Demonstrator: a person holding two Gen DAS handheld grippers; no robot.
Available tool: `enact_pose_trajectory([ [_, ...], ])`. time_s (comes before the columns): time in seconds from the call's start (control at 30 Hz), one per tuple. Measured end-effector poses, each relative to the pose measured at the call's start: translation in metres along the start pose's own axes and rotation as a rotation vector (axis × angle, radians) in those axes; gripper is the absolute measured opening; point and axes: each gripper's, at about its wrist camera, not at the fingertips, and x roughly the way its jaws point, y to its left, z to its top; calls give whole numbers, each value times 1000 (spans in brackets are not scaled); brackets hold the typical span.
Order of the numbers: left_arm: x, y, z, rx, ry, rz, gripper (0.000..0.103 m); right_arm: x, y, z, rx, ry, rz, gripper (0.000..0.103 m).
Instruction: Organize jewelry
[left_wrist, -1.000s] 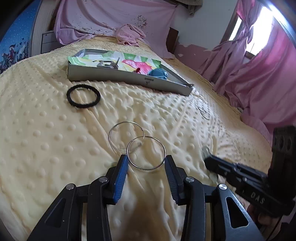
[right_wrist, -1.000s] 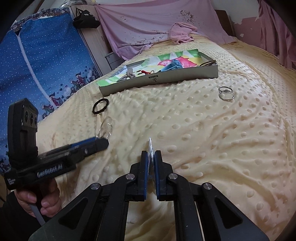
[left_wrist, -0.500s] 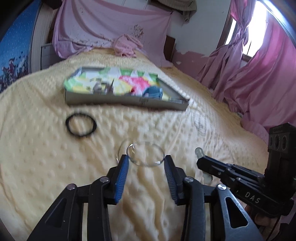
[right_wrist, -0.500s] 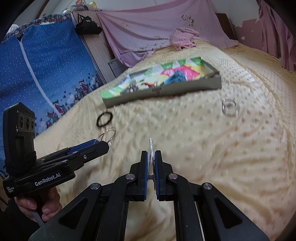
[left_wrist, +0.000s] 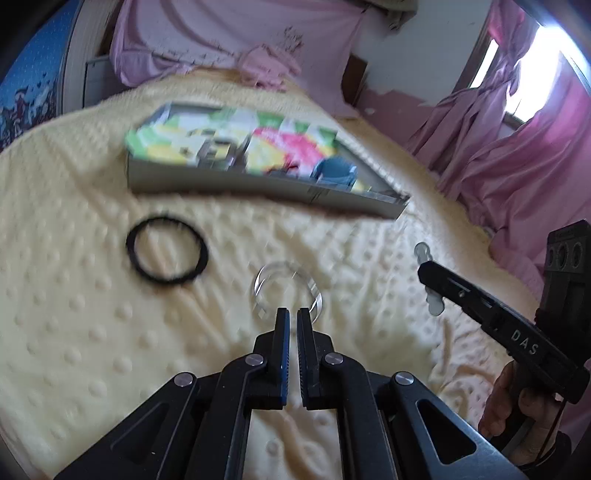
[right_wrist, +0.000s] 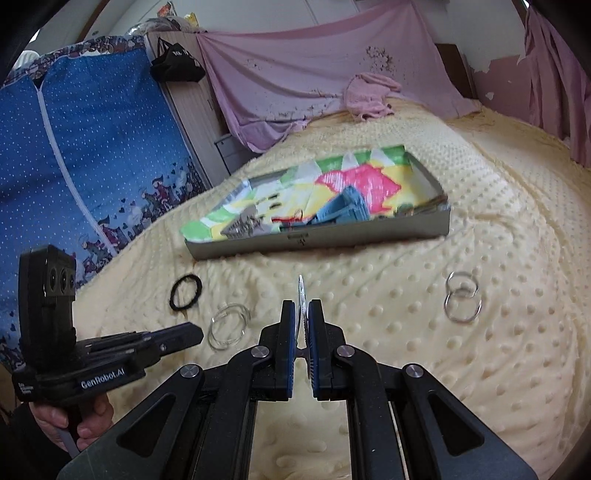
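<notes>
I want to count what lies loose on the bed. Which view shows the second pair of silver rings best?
The right wrist view: the silver ring pair lies sharp on the yellow blanket. The left wrist view does not show it.

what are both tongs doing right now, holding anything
Left tongs: closed on the silver hoop earrings.
Right tongs: closed on a thin silver piece.

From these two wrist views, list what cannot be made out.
- Left wrist view: motion blur smears the silver rings ahead of the left gripper; whether its nearly closed fingers pinch them is unclear.
- Both views: the small items in the tray are blurred beyond naming.
- Right wrist view: the thin silver piece in the right gripper shows edge-on, its shape hidden.
</notes>
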Motion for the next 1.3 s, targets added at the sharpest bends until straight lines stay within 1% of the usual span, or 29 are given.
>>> enact_pose_trajectory([
  [0.1,8,0,-4,24,31,19,5,6,1,-6,-4,23,-6,7],
  [0.23,15,-4,-4,60,45,53,6,8,0,-7,-5,29,-13,7],
  [0.37,14,0,-4,34,31,46,8,8,-3,-8,0,30,-15,7],
  [0.43,12,2,-5,22,19,41,14,9,-4,-8,3,32,-14,7],
  [0.5,11,3,-6,13,7,39,32,10,-4,-9,6,32,-14,7],
  [0.53,10,3,-7,9,-5,36,37,10,-4,-8,6,32,-14,7],
  [0.6,7,2,-7,15,-34,41,60,10,-4,-9,6,32,-15,7],
  [0.63,6,1,-7,26,-52,56,63,10,-5,-9,6,31,-17,7],
  [0.7,8,-2,-4,45,-54,72,63,10,-6,-8,8,31,-20,7],
  [0.83,22,-4,3,62,-23,72,63,13,-10,-8,15,33,-27,7],
  [0.93,30,-12,8,103,-15,84,63,16,-12,-7,24,35,-28,7],
  [0.97,33,-15,9,122,-9,94,61,16,-13,-7,26,35,-28,7],
  [1.03,37,-20,9,152,0,107,51,17,-14,-7,28,35,-29,7],
  [1.07,40,-22,10,163,10,110,44,18,-14,-7,29,35,-28,7],
  [1.17,39,-24,8,175,7,116,44,19,-14,-7,29,35,-28,7],
  [1.3,33,-25,5,174,-7,103,43,20,-13,-6,25,33,-20,7],
])
